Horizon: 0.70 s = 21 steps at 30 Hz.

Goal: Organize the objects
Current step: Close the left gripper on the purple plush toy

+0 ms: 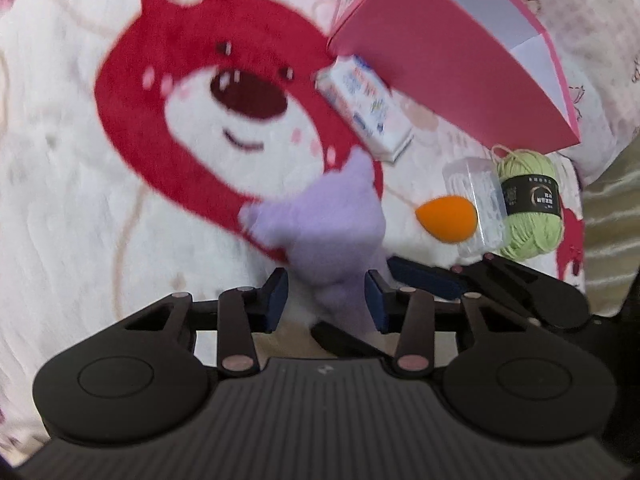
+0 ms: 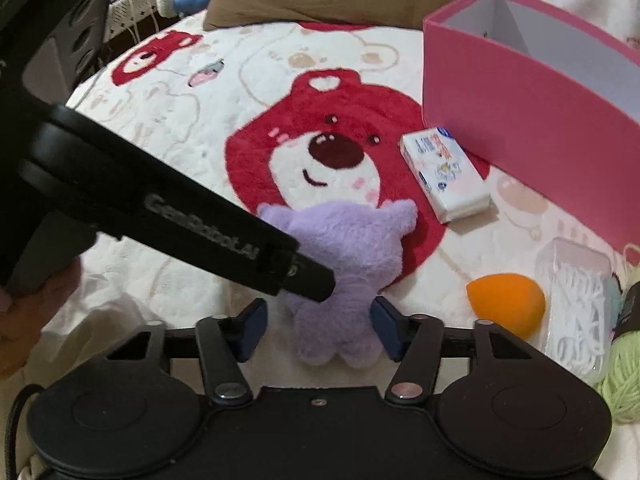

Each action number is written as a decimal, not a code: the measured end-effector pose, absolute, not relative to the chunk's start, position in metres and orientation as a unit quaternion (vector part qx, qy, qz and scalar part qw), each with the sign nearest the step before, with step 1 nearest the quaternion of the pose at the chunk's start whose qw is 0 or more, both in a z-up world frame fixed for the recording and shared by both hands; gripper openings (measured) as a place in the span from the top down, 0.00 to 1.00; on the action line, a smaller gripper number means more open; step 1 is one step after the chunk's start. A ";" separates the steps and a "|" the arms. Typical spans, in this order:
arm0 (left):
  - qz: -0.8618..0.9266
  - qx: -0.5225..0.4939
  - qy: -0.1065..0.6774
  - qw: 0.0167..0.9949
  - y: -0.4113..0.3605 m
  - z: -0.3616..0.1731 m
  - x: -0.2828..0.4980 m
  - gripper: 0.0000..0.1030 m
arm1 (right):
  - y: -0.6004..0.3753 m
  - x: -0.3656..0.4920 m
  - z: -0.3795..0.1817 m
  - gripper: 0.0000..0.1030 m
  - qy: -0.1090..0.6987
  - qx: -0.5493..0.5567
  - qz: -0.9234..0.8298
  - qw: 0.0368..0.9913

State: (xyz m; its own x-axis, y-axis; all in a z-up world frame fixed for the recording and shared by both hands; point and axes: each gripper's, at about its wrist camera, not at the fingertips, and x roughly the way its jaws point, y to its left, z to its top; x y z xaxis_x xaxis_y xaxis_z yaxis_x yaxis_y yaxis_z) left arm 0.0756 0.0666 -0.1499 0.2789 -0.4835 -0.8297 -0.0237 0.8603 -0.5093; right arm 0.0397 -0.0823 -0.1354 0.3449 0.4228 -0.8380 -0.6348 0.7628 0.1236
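Toy (image 2: 344, 268), purple plush, lay on bear blanket (image 2: 168, 152). Left gripper (image 1: 327, 300) clenched on it; right gripper (image 2: 318, 330) straddled it, pads apart.

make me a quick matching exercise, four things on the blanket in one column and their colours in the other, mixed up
Things:
1. plush toy
2. sponge
3. yarn
4. box

Colours:
A. light green
B. pink
C. purple
D. orange

Pairs: 1-C, 2-D, 3-A, 4-B
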 end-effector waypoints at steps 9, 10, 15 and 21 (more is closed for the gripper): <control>-0.155 -0.213 0.567 0.781 0.064 -0.151 0.079 0.68 | -0.089 0.056 -0.152 0.33 0.490 -0.067 0.288 0.820; -0.156 -0.216 0.564 0.782 0.066 -0.150 0.080 0.70 | -0.090 0.058 -0.154 0.36 0.490 -0.057 0.287 0.821; -0.161 -0.202 0.557 0.789 0.067 -0.149 0.083 0.70 | -0.084 0.056 -0.148 0.41 0.476 -0.055 0.288 0.829; -0.150 -0.221 0.555 0.788 0.075 -0.153 0.086 0.70 | -0.072 0.062 -0.152 0.39 0.509 -0.025 0.235 0.828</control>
